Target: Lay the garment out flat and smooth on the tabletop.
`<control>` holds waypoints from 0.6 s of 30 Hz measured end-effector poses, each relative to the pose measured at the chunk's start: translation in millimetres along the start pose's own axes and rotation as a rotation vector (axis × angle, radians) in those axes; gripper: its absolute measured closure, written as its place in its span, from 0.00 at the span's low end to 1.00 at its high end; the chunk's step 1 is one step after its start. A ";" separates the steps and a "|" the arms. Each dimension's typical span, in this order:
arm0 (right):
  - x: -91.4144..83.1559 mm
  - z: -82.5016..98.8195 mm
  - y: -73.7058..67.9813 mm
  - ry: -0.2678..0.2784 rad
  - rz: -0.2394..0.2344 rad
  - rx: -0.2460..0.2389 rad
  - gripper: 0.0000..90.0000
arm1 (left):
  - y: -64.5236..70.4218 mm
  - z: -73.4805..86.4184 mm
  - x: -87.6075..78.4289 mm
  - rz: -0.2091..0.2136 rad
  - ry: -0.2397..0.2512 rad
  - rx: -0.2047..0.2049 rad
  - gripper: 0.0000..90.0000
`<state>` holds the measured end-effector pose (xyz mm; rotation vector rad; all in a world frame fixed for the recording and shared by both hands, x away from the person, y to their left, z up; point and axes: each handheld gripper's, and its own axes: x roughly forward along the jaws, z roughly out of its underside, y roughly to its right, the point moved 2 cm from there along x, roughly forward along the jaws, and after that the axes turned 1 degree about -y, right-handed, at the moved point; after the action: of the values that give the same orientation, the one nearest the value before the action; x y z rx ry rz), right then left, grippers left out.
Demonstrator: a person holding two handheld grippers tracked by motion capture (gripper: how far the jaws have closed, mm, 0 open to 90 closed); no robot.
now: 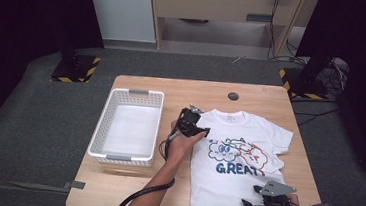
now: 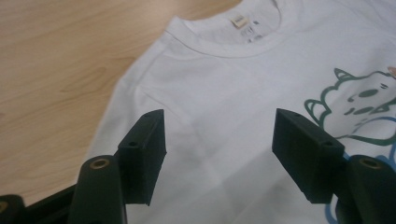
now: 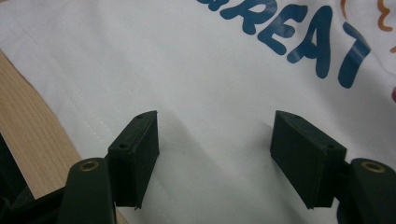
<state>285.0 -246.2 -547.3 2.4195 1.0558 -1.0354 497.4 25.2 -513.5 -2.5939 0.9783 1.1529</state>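
Observation:
A white T-shirt (image 1: 236, 188) with a cartoon print and the word GREAT lies flat, front up, on the right half of the wooden table (image 1: 129, 181). My left gripper (image 1: 203, 131) hovers at the shirt's left shoulder, near the collar. In the left gripper view its jaws (image 2: 219, 126) stand open over the shirt (image 2: 224, 88), with nothing between them. My right gripper (image 1: 250, 197) is at the shirt's bottom hem near the table's front edge. Its jaws (image 3: 215, 126) are open above the white cloth (image 3: 210, 74), with no fabric pinched.
A white slotted plastic basket (image 1: 99, 126) stands on the left part of the table, with nothing in it. A small dark round cap (image 1: 233, 96) sits near the far edge. Grey floor surrounds the table, and dark stands with striped bases are at the back.

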 end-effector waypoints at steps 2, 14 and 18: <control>0.9 -1.3 -0.1 -0.004 -0.002 0.002 0.35 | 3.4 1.6 8.3 0.007 -0.022 0.008 0.39; 8.4 -9.6 -3.3 -0.017 -0.007 -0.007 0.31 | -9.7 0.7 33.6 -0.056 -0.056 -0.001 0.40; 8.5 -8.8 -8.7 -0.014 -0.010 -0.011 0.30 | -18.7 -4.8 38.2 -0.095 -0.059 0.014 0.40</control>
<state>287.0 -231.3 -547.2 2.3968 1.0678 -1.0455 530.8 18.7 -539.6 -2.5497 0.8392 1.1866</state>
